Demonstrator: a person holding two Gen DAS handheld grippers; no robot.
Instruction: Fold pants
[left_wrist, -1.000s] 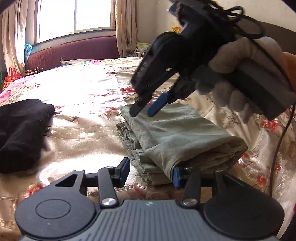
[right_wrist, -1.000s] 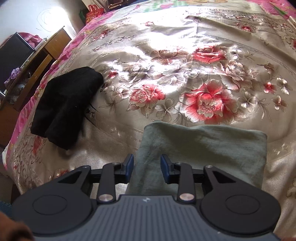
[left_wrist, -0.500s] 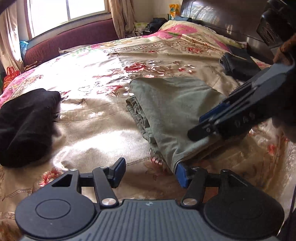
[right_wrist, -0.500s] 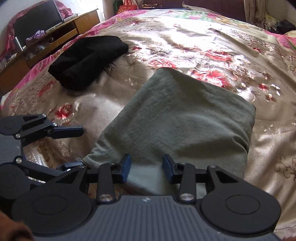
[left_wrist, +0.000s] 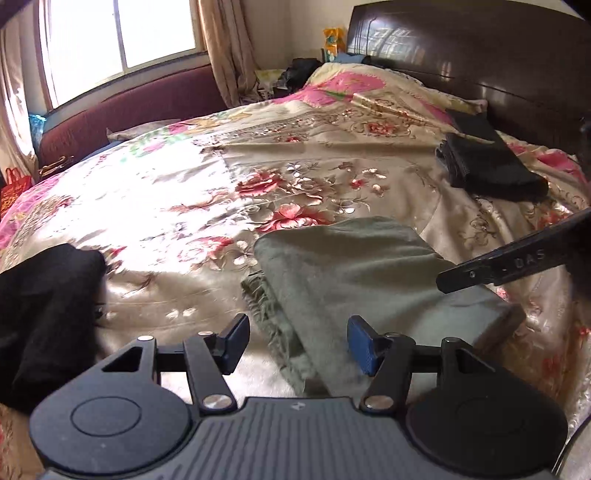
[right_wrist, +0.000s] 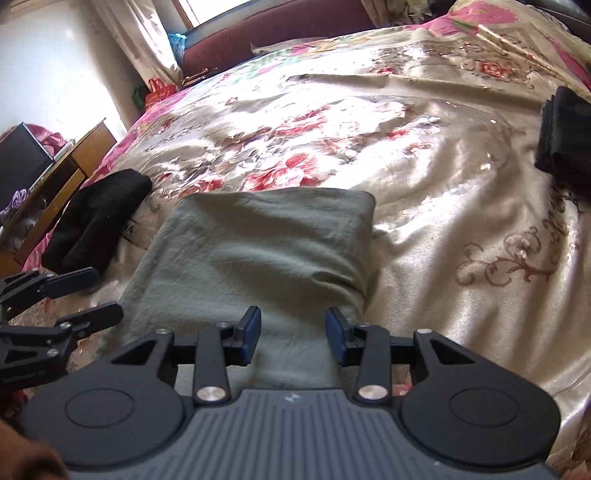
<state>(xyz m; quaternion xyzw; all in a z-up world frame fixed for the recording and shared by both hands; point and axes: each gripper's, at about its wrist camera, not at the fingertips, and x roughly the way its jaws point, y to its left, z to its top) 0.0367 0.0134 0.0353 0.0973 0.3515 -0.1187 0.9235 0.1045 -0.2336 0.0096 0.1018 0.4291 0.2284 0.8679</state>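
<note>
The grey-green pants (left_wrist: 354, 273) lie folded into a thick rectangle on the flowered bedspread (left_wrist: 207, 192); they also show in the right wrist view (right_wrist: 258, 251). My left gripper (left_wrist: 295, 341) is open and empty over the near left edge of the pants. My right gripper (right_wrist: 293, 334) is open and empty over the near edge of the folded pants. In the left wrist view one finger of the right gripper (left_wrist: 517, 258) reaches in from the right above the pants. The left gripper's fingers (right_wrist: 74, 295) show at the left of the right wrist view.
A crumpled black garment (left_wrist: 44, 310) lies left of the pants, also in the right wrist view (right_wrist: 96, 218). Folded black clothes (left_wrist: 487, 166) lie near the dark wooden headboard (left_wrist: 480, 51). A maroon sofa (left_wrist: 129, 107) stands under the window. A wooden desk (right_wrist: 62, 173) stands beside the bed.
Both grippers have pulled back and up from the folded pants. The right gripper has swung from above the pants to their right side. The pants lie still.
</note>
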